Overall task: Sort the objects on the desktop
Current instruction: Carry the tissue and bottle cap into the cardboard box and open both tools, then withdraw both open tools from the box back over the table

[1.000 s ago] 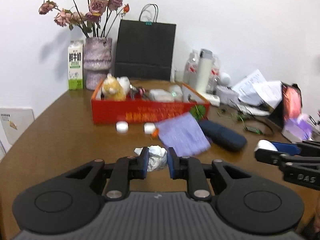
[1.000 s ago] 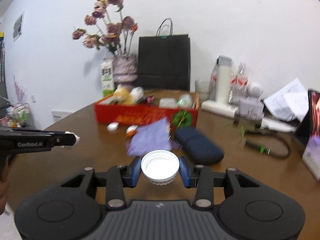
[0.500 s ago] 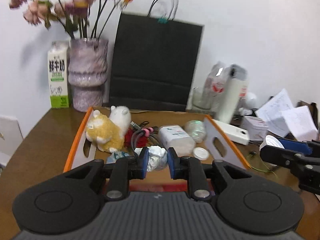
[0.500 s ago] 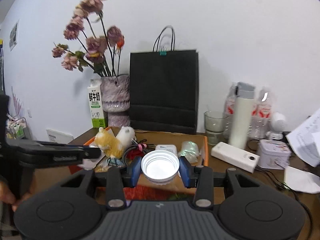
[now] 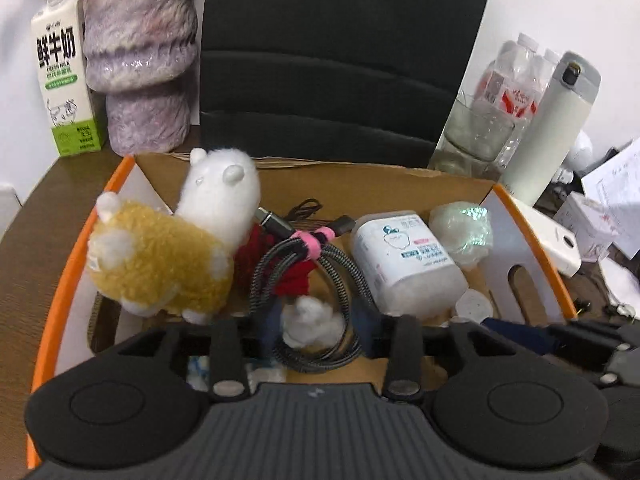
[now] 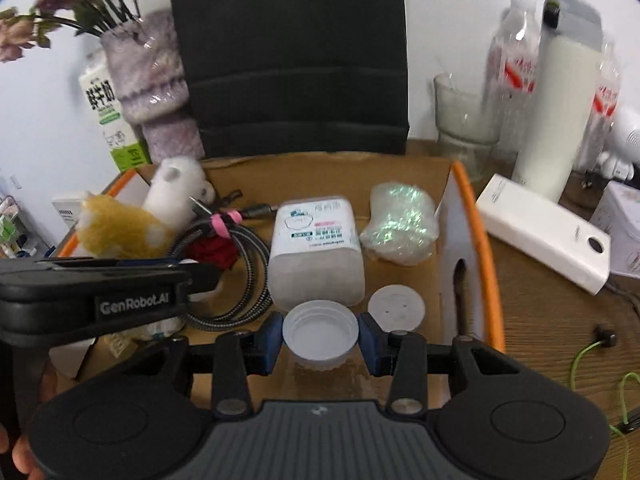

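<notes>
Both tools hung over the orange-rimmed cardboard box (image 6: pixel 474 216), so the sorting looked well advanced but not finished.

The jaws of the left tool (image 5: pixel 318 326) were opening. The crumpled white paper ball (image 5: pixel 310 316) was between them with a gap at each side, so it was let go and, I judge, was dropping onto the coiled braided cable (image 5: pixel 304 280).

The right tool (image 6: pixel 320 338) was partly open around the white bottle cap (image 6: pixel 320 334), which sat between the blue pads (image 6: pixel 272 338). The left pad seemed to touch it. On the right a thin gap showed, so I could not tell if the grip was firm. The cap was low over the front part of the box floor, just before the white plastic bottle (image 6: pixel 316 252) and beside a flat white lid (image 6: pixel 396 306).

Already in the box were a yellow plush toy (image 5: pixel 160 264), a white plush toy (image 5: pixel 220 192), something red under the cable, and a shiny wrapped bundle (image 6: pixel 400 224).

What was left, as I judge it: to release the cap, and then perhaps to fetch other loose things from the worktop (image 6: pixel 560 320). The white power bank (image 6: pixel 544 232) lay outside the box, but whether it belongs to the task I could not tell
</notes>
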### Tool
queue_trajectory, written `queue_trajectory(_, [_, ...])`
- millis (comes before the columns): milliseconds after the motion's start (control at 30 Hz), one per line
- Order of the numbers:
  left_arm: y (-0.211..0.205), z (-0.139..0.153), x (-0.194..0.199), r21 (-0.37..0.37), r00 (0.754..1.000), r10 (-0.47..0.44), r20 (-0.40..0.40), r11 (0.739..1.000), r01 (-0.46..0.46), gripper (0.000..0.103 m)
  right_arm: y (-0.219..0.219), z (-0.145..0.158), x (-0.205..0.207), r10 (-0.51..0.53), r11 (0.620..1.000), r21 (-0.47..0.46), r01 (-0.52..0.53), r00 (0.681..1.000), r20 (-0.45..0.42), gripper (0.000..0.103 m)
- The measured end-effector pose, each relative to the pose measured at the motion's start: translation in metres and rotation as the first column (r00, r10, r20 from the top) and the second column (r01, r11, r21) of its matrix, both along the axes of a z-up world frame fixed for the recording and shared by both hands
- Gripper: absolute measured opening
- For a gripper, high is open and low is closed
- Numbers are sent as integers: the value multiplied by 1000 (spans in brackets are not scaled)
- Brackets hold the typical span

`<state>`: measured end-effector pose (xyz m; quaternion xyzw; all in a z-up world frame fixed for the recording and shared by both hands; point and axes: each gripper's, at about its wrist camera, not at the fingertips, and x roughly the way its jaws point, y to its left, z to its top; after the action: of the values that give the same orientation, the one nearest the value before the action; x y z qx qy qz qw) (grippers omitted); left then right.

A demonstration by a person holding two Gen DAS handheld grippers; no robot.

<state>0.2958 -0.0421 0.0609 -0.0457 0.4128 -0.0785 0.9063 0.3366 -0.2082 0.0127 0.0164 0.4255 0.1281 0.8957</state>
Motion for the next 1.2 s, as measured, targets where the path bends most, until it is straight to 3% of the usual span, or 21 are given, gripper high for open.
queue_trajectory(67, [2, 3, -2, -21, 1000, -8, 14, 1000, 8, 57, 0, 2, -1, -8, 1000, 18, 8, 1000, 13, 59])
queue_trajectory(133, [2, 9, -7, -30, 999, -11, 44, 999, 12, 72, -2, 7, -1, -22, 1000, 17, 22, 999, 37, 66])
queue_trajectory(200, [2, 17, -14, -17, 997, 0, 73, 1000, 1, 75, -6, 14, -3, -28, 1000, 12, 27, 998, 49, 66])
queue_trajectory(433, [15, 48, -72, -59, 982, 85, 170, 995, -76, 103, -25, 37, -32, -61, 998, 20, 59, 994, 90, 67])
queue_trajectory(600, [26, 51, -131, -36, 964, 142, 225, 990, -138, 103, -30, 57, -85, -56, 998, 11, 55, 978, 203, 74])
queue_trajectory(667, [29, 49, -157, -23, 959, 136, 250, 991, -134, 103, -32, 61, -114, -53, 999, 15, 51, 966, 252, 81])
queue_trajectory(800, [34, 43, -215, -23, 950, 81, 301, 997, -77, 103, -32, 58, -170, -16, 1000, 14, 12, 951, 310, 81])
queue_trajectory(967, [38, 26, -276, 11, 934, 65, 352, 997, -74, 103, -36, 40, -238, -15, 999, 54, -2, 947, 320, 83])
queue_trajectory(1200, [47, -11, -351, 37, 929, 58, 366, 996, -77, 103, -42, -2, -321, -6, 997, 74, -18, 949, 315, 84])
